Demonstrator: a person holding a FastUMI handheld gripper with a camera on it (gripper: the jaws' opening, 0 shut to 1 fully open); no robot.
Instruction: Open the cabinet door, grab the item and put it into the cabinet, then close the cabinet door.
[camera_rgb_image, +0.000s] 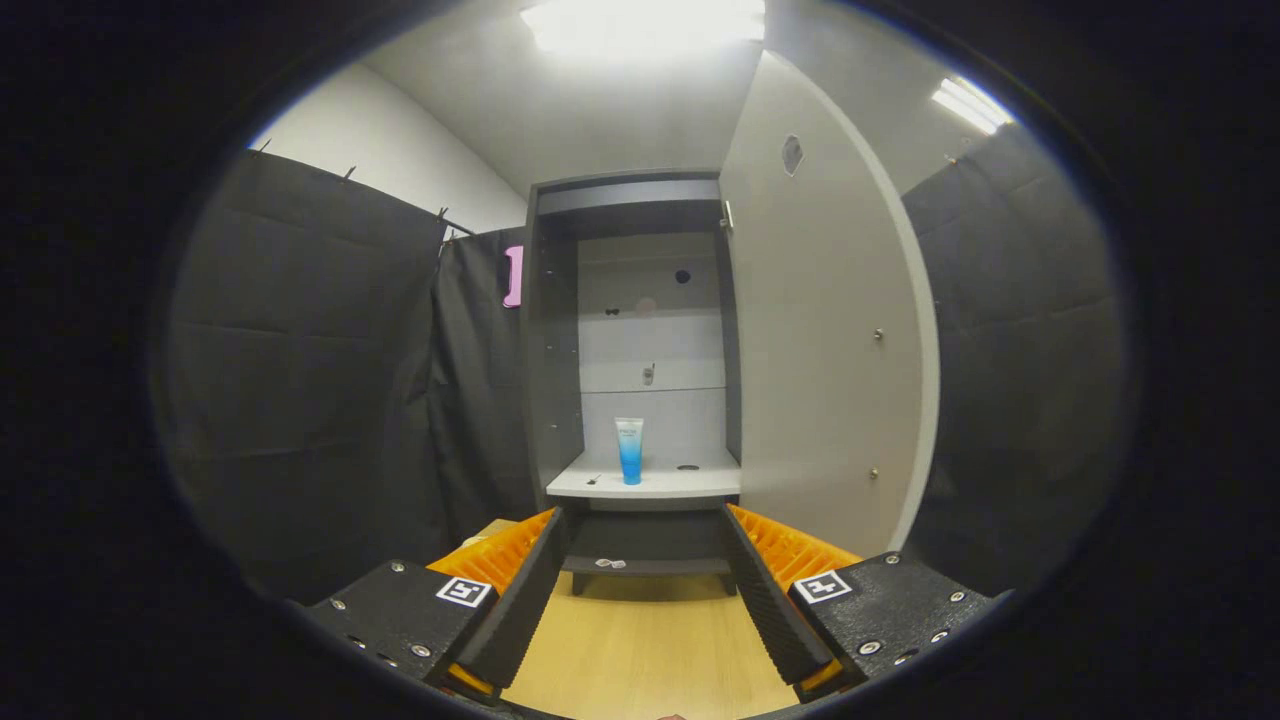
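A tall grey cabinet (628, 215) stands straight ahead with its door (820, 340) swung wide open to the right. A white and blue tube (629, 450) stands upright on the cabinet's white shelf (690, 484), well beyond my fingers. My gripper (642, 530) is open, its two fingers spread apart with nothing between them, and it is pointed at the shelf from a distance.
Black cloth walls (320, 380) close in on the left and right. A lower dark shelf (648, 565) sits under the white one. Light wooden floor (645, 650) lies between my fingers and the cabinet. The open door edge juts out on the right.
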